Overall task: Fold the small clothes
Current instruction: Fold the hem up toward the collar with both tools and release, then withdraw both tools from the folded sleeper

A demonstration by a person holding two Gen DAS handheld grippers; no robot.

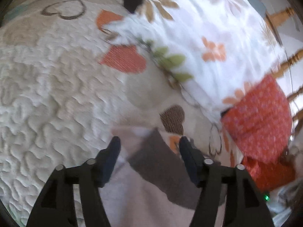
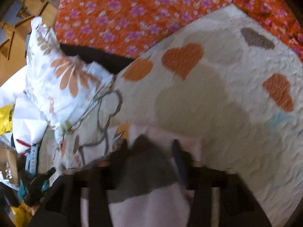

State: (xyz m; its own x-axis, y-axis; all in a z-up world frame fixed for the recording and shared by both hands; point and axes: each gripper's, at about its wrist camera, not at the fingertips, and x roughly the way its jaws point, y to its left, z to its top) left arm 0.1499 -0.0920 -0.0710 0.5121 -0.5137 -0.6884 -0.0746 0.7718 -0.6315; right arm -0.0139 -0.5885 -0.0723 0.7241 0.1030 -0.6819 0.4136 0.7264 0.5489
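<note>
Left wrist view
Left tool (image 1: 149,141): two dark fingers (image 1: 111,155) set well apart, nothing clamped between them; it hangs just above the garment.
Garment (image 1: 151,194): small, pale pink with a brown-grey panel, lying on the quilt directly under and between the fingers; its far edge reaches just past the fingertips.
Quilt (image 1: 47,98): cream, stitched in ripples, with orange, brown and outlined hearts; it covers the bed.
Pillow (image 1: 198,37): white with orange and tan flowers and green leaves, lying on the quilt beyond the garment.
Red cloth (image 1: 259,121): red with small pale dots, at the right, beside the pillow's near corner.
Chair (image 1: 289,60): turned wooden spindles at the far right edge.

Right wrist view
Right tool (image 2: 151,143): heavily blurred; whether its fingers are apart or together cannot be told.
Garment (image 2: 147,204): the pink body and dark panel fill the space at the tool, on the quilt; contact with the fingers is unclear.
Quilt (image 2: 217,98): cream with orange hearts, ahead and to the right.
Red cloth (image 2: 132,13): orange-red with pink flowers, across the top.
Pillow (image 2: 56,79): at the left, beside the quilt's edge.
</note>
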